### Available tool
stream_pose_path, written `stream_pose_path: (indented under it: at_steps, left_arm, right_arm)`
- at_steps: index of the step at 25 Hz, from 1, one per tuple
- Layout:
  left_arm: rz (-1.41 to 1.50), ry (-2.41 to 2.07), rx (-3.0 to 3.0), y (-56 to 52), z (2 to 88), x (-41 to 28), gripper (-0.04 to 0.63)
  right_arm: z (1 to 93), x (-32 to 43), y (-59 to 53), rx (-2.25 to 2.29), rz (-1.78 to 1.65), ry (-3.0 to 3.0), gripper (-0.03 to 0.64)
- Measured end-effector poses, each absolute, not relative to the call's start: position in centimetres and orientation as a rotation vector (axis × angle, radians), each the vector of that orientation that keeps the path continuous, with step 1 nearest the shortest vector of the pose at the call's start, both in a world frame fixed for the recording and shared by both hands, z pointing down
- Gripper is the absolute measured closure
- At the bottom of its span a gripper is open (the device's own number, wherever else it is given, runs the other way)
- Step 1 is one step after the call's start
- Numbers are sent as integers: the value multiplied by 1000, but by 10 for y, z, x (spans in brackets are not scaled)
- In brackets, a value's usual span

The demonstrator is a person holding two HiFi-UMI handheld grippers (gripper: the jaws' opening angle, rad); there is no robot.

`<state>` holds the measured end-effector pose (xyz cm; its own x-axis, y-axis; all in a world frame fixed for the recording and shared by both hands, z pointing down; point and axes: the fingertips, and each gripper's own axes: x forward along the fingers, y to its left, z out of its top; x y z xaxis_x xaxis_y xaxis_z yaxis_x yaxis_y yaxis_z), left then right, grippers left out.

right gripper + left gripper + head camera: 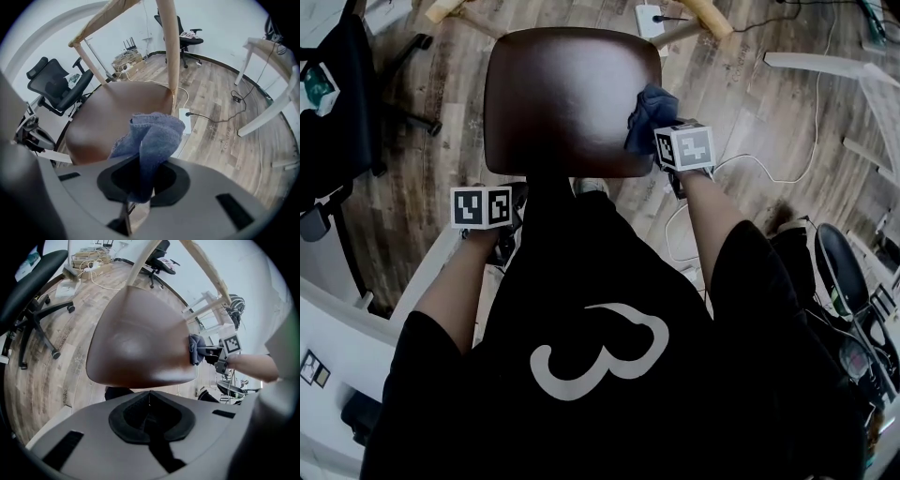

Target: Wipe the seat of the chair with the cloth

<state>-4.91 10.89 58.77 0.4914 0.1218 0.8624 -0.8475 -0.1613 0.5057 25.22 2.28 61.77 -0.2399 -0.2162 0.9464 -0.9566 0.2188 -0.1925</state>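
Blue cloth, 1, right gripper; 1 seat

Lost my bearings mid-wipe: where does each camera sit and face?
Head view: on the person's head, steeply down at the seat; torso, forearms show.
Left gripper view: on the left gripper, across the seat toward the right gripper; shut jaws show.
Right gripper view: rides that gripper, facing over the seat; jaws clamp the cloth.
Shared: seat, cloth.
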Motion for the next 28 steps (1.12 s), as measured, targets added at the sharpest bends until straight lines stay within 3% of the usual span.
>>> stream_pose_path:
  at_steps: [17,28]
  left_arm:
    - [985,-738,1474,195,558,-63,581]
    - [949,-739,1452,187,560,-111,581]
  right_arm:
    - [577,250,64,1199,1018,-1680,566]
    - [561,168,68,1127,1031,-1732,566]
